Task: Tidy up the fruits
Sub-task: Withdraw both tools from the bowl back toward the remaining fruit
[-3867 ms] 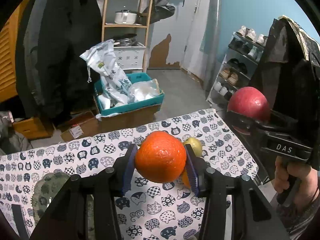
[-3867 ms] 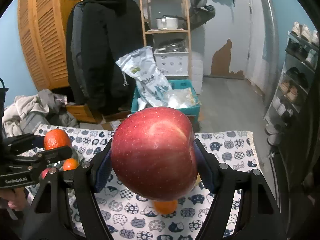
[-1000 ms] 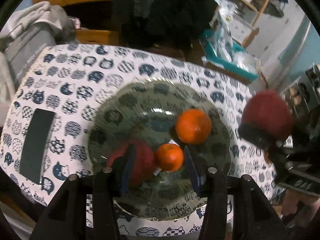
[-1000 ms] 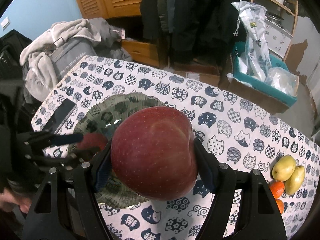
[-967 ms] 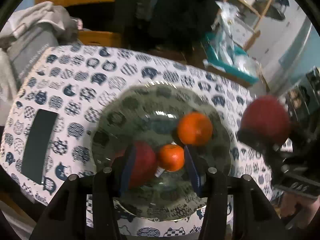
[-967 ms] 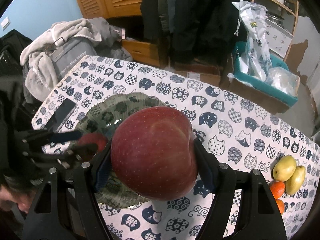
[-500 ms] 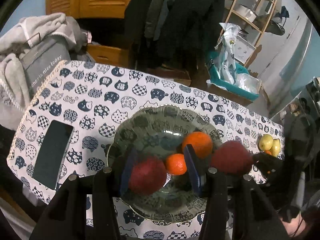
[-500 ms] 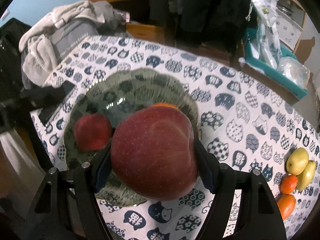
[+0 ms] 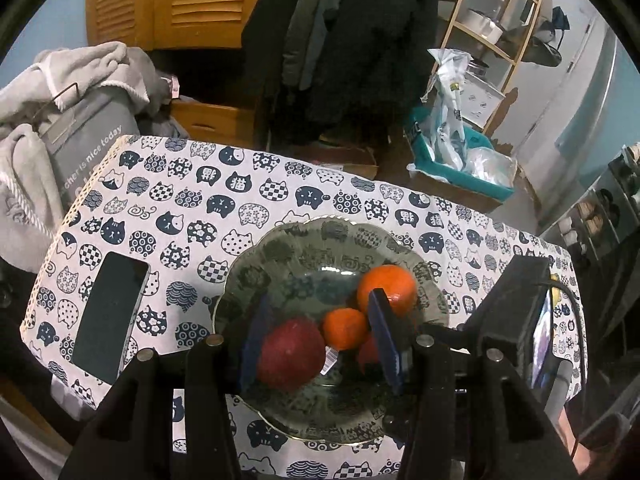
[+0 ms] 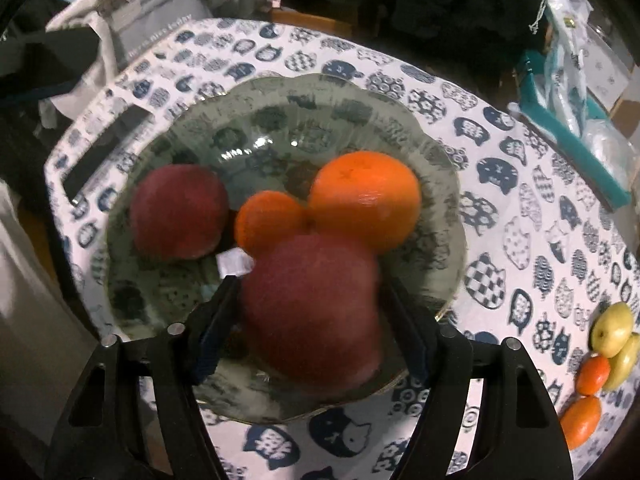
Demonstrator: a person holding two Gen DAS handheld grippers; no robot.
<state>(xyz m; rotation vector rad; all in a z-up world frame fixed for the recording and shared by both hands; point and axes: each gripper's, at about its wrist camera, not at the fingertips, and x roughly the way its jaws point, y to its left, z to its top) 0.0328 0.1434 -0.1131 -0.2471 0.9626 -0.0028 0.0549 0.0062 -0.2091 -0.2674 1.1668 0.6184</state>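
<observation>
— Red at the left of the right wrist view: is that the apple in hand?

— No, that dark apple (image 10: 176, 212) lies in the glass bowl (image 10: 280, 80). Rightward come a small orange (image 10: 268, 228) and a large orange (image 10: 364, 200). The held apple (image 10: 312, 312) sits below them in frame, clenched in the right gripper (image 10: 310, 284).

— Over the bowl?

— Over its lower part, and seemingly just clear of both oranges. Bare glass lies to the lower left, so I'd judge a release belongs there.

— And the other gripper?

— The left gripper (image 9: 316, 300) hangs above the bowl, jaws narrowly apart, grasping nothing. Pears (image 10: 608, 328) wait on the cloth at far right.
</observation>
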